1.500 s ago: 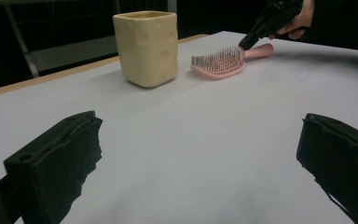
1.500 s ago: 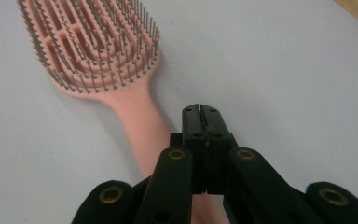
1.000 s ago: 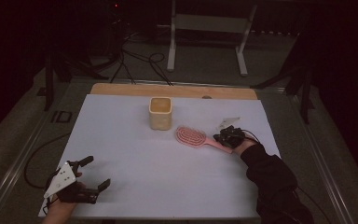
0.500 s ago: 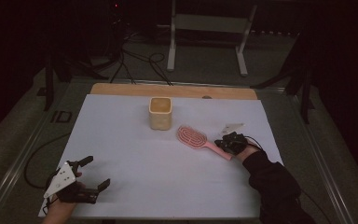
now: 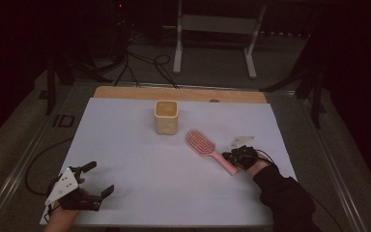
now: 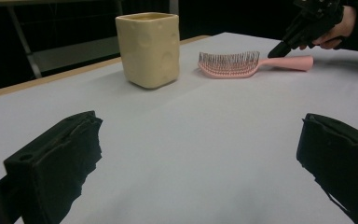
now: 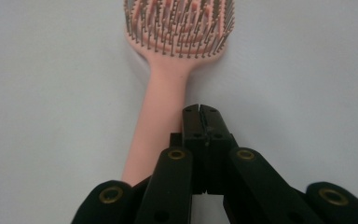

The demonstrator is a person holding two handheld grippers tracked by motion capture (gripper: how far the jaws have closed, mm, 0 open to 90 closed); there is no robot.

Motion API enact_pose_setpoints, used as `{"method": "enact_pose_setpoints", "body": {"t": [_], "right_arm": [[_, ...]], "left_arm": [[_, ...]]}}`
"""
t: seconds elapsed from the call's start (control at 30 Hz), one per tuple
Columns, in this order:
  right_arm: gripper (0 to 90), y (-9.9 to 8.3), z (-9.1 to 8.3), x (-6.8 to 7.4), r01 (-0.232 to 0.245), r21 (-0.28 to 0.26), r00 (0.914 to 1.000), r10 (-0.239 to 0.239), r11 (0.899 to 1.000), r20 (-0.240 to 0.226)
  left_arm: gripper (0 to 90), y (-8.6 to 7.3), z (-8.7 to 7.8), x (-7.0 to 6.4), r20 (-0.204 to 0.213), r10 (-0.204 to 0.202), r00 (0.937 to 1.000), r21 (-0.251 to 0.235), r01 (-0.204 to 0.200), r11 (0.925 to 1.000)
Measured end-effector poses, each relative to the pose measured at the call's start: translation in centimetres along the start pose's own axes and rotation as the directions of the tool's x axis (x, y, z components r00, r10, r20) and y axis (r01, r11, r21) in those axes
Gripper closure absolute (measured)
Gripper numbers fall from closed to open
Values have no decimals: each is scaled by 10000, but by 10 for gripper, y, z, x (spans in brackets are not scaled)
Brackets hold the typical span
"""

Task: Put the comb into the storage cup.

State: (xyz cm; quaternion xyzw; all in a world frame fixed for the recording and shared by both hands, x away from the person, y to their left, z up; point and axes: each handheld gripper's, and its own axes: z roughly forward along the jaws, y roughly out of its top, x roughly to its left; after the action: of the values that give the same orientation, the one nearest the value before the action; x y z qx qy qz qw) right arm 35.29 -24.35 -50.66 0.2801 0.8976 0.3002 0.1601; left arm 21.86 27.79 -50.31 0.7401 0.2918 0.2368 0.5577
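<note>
The pink hairbrush (image 5: 207,149) lies flat on the white table (image 5: 140,140), bristles up, to the right of centre, with its handle running toward your right hand (image 5: 257,167). Its head sits near the cream square cup (image 5: 166,117), a little in front of it and to its right, the two apart.

Your right tongs (image 7: 200,108) are pressed together with nothing between them. In the right gripper view their tip sits just beside the handle, along its right edge, with the bristled head straight ahead. From the left gripper view the same tongs (image 6: 279,50) point down at the handle close to where it meets the head; you cannot tell from there whether the tip touches it.

Your left tongs (image 5: 99,179) rest at the near left corner of the table, well apart from the brush. Their jaws stand wide apart and empty, and in the left gripper view they frame bare table surface with the cup (image 6: 148,49) and the hairbrush (image 6: 254,64) beyond.
</note>
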Motion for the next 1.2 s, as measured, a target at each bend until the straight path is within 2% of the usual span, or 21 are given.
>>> {"method": "enact_pose_setpoints", "body": {"t": [0.27,0.73,1.2], "right_arm": [[900,-6,-5,11,-178,-118,9997,176,9998,-168],[900,-5,-9,33,-13,-54,9994,11,10000,-349],[900,-4,-9,37,-2,-4,9991,2,10000,-422]], "left_arm": [[0,0,-1,0,-23,21,10000,-23,-21,10000],[0,0,-1,-1,-26,56,10000,13,-56,10000],[0,0,-1,-1,-14,100,9999,42,-100,9999]]}}
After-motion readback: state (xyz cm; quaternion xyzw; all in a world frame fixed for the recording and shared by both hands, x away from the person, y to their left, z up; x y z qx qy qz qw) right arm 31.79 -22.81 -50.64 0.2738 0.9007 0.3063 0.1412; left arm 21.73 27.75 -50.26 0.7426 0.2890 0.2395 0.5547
